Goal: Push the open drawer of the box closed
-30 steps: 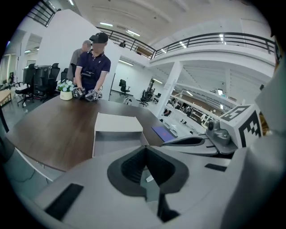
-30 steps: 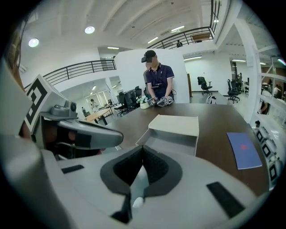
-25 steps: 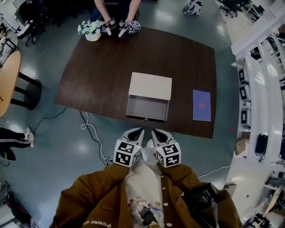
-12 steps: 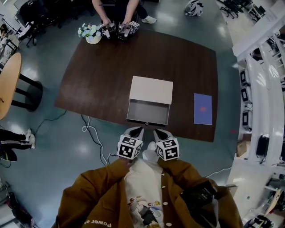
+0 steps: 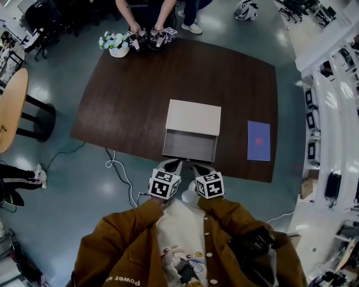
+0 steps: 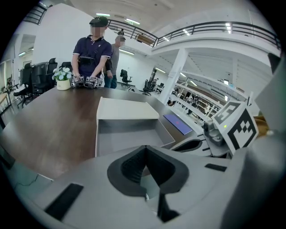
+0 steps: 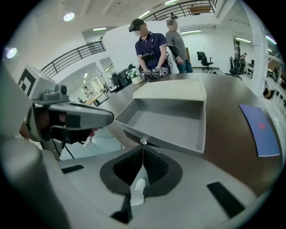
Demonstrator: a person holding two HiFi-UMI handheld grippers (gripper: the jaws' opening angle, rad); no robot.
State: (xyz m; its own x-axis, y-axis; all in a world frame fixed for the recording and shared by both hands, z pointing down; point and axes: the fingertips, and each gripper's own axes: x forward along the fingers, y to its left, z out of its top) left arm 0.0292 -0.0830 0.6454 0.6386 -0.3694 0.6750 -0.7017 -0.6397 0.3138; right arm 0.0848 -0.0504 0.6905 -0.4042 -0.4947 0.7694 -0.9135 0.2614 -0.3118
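A cream-topped box (image 5: 194, 117) sits near the front edge of the dark table (image 5: 123, 95). Its grey drawer (image 5: 189, 146) is pulled out toward me and is empty. In the right gripper view the drawer (image 7: 173, 120) fills the middle, and its small knob (image 7: 143, 141) lies just past my jaw tips. My left gripper (image 5: 173, 164) and right gripper (image 5: 191, 165) hover side by side just before the drawer front. Both are shut with nothing held. The left gripper view shows the drawer (image 6: 128, 138) and box top (image 6: 127, 108) straight ahead, beyond my shut left gripper (image 6: 144, 148).
A blue booklet (image 5: 258, 140) lies on the table right of the box. At the far end stands a white flower pot (image 5: 116, 44), and a person (image 5: 147, 11) rests two grippers (image 5: 150, 38) on the table. A cable (image 5: 120, 171) trails on the floor.
Both grippers have moved forward and closer together, from over my chest to just short of the drawer front. The drawer stays open.
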